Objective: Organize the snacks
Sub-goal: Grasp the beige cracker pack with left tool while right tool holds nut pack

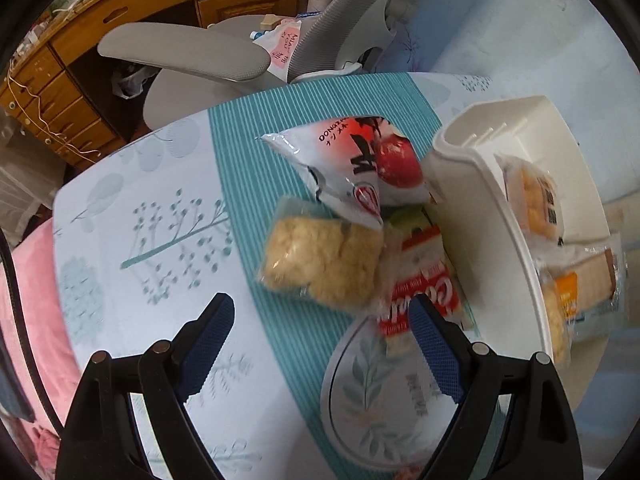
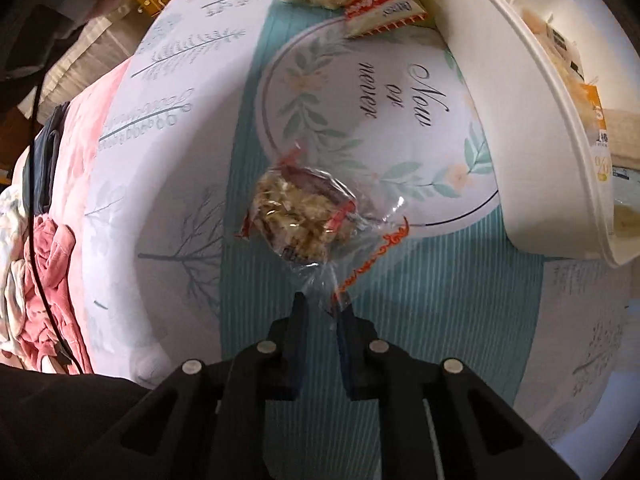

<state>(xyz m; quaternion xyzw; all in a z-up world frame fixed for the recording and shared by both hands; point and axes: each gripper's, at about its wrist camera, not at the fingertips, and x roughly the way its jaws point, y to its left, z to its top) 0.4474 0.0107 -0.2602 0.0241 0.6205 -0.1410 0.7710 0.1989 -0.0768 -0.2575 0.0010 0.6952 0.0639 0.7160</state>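
Note:
My left gripper (image 1: 320,316) is open and empty, just short of a clear pack of pale yellow crispy snack (image 1: 320,260). A red and white cracker pack (image 1: 420,280) lies beside it, and a white pouch with a red fruit picture (image 1: 360,168) lies behind. A white plastic basket (image 1: 472,208) on the right holds several wrapped snacks (image 1: 536,196). My right gripper (image 2: 323,304) is shut on the edge of a clear bag of brown and white crispy snack (image 2: 300,212), held above the tablecloth. The basket (image 2: 520,120) is at its upper right.
The table wears a teal and white leaf-print cloth (image 1: 160,220) with a round wreath motif (image 2: 360,92). A grey office chair (image 1: 208,56) and a wooden desk (image 1: 100,32) stand beyond the far edge. Pink bedding (image 2: 52,260) lies to the left.

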